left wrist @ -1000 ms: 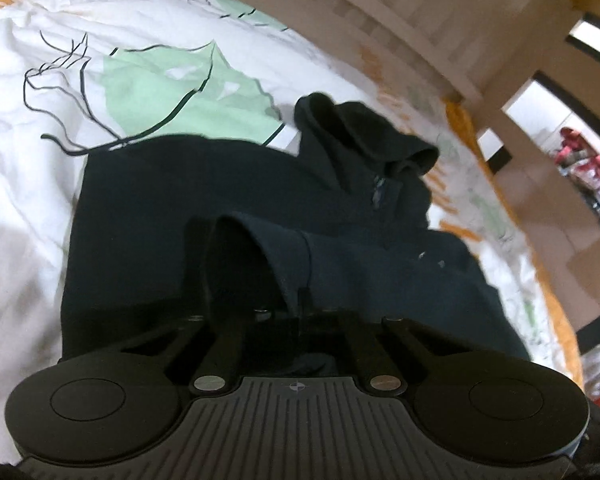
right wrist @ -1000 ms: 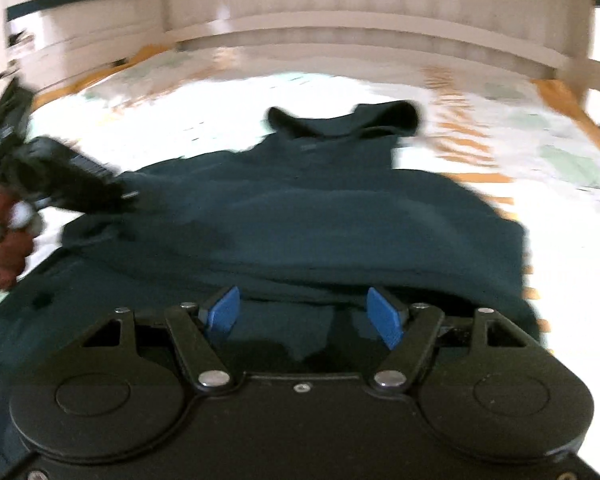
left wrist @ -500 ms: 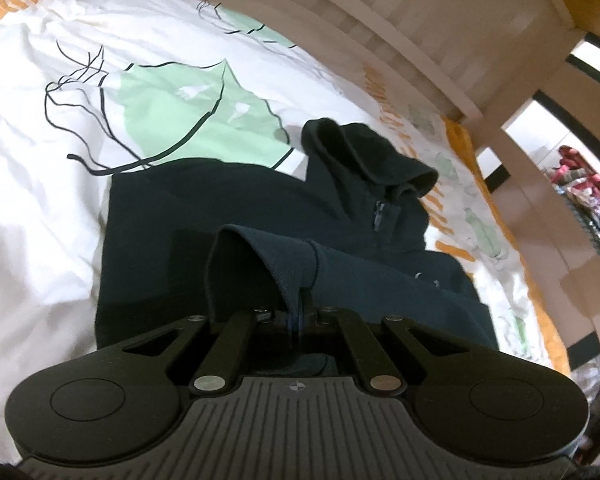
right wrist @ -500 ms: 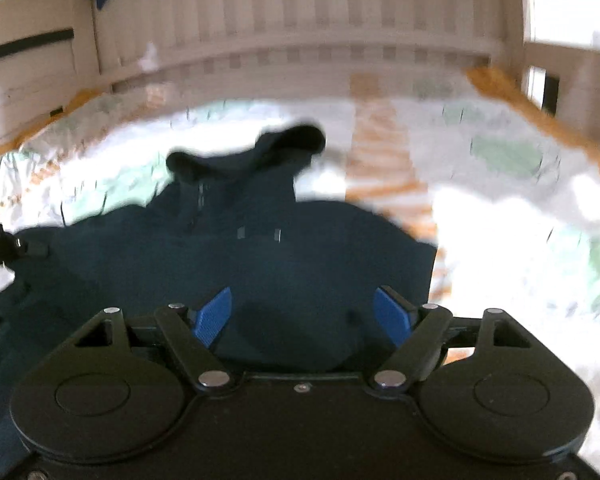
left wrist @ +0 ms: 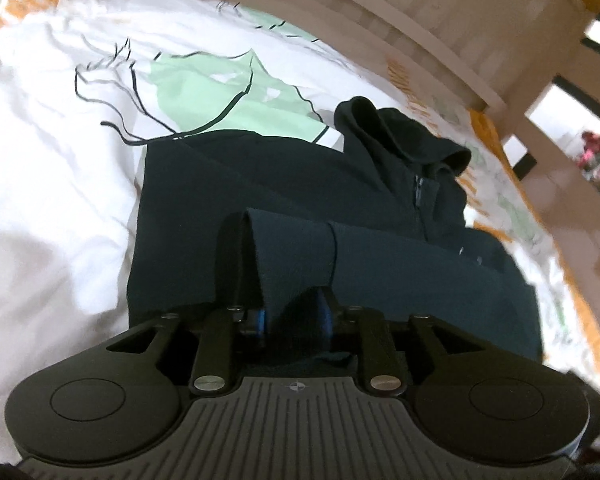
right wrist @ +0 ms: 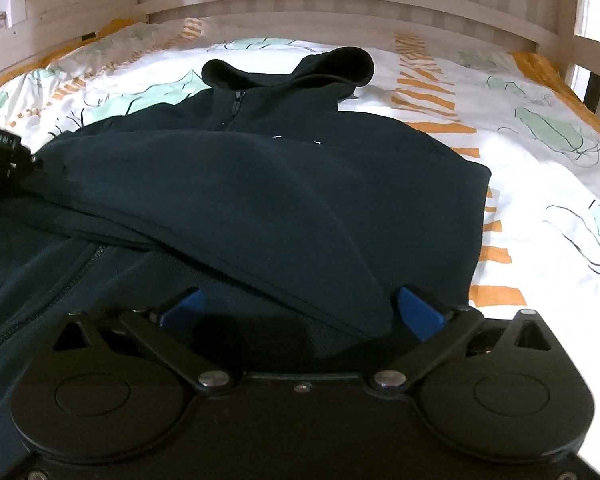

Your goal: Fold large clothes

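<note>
On the bed: dark zip hoodie [right wrist: 260, 200] lies front-up across the patterned duvet [right wrist: 540, 168], hood [right wrist: 332, 66] at the far end by the slatted bed frame [right wrist: 340, 4].
hoodie state: right sleeve [left wrist: 400, 264] drawn across the chest toward the left, so the right side is tucked in; reads as a fold partway done, lower body not yet folded.
left claw [left wrist: 292, 318]: jaws a little apart, blue pads [left wrist: 325, 314] either side of the sleeve's cuff end. Cloth sits between them, but I cannot tell whether they grip it or have let go.
why there: cuff held at the left edge of the body keeps the sleeve taut and flat over the chest.
right claw [right wrist: 300, 308]: jaws wide apart, holding nothing, low over the near hem, folded sleeve edge passing between the pads [right wrist: 420, 308].
why there: likely placed to catch the hem or steady the fold; judgement only.
zip [right wrist: 236, 106]: closed at the collar, runs down toward near left under the sleeve.
risk: thick fleece-like cloth may spring back once the cuff is free.
left claw in right view: only its dark tip [right wrist: 0, 152] shows at the left edge.
</note>
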The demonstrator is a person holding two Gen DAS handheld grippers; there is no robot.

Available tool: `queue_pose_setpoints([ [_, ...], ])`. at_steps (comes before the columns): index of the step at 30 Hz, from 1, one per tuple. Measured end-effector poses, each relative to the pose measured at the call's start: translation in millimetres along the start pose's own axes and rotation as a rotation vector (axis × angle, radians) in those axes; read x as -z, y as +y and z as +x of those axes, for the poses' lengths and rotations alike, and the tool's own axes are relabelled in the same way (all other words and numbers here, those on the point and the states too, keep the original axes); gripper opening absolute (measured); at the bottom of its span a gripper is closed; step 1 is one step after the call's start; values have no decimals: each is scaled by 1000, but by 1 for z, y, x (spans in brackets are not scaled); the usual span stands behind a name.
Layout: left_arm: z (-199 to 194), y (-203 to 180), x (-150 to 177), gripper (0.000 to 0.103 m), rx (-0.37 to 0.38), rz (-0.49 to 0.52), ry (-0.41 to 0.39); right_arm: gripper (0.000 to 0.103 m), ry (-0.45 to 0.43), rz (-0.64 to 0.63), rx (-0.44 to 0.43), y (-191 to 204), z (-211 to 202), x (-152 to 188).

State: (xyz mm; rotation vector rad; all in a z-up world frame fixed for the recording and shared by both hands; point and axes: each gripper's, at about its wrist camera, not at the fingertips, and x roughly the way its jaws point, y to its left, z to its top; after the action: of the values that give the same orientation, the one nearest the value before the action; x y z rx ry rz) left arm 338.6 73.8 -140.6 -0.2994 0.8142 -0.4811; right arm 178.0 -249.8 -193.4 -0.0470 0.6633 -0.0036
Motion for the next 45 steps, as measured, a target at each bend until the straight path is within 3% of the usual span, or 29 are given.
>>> queue_pose_setpoints([
  [4,-1,-14,9,26,-59,137,-8,102,-8,-2,-1,1,1,1],
  [6,-2,-15,11,26,-68,159,-12,102,-13,0,-2,0,1,2],
  [11,-7,-16,12,30,-91,107,-6,103,-10,-1,-4,1,2,2],
  [14,-20,-22,14,39,-121,45,3,103,13,-7,-8,0,3,-2],
  [16,-36,-27,18,51,-121,31,-2,103,46,-15,-11,0,4,-8],
  [18,-52,-33,20,56,-108,28,-2,102,90,-31,-3,2,3,-15],
  [22,-87,-47,14,56,-86,38,-49,102,125,-23,-32,5,-13,-33],
  [28,-139,-86,-29,60,-41,104,-187,102,26,-10,-102,4,-62,-83],
  [31,-155,-108,-57,70,-20,137,-258,102,-35,17,-126,-1,-85,-118],
  [35,-162,-128,-92,75,-47,171,-340,102,-124,97,-140,-14,-102,-163],
  [40,-142,-143,-117,85,-98,203,-439,102,-231,120,-45,-28,-97,-192],
  [45,-87,-151,-118,85,-158,292,-430,102,-216,195,17,-49,-54,-193],
])
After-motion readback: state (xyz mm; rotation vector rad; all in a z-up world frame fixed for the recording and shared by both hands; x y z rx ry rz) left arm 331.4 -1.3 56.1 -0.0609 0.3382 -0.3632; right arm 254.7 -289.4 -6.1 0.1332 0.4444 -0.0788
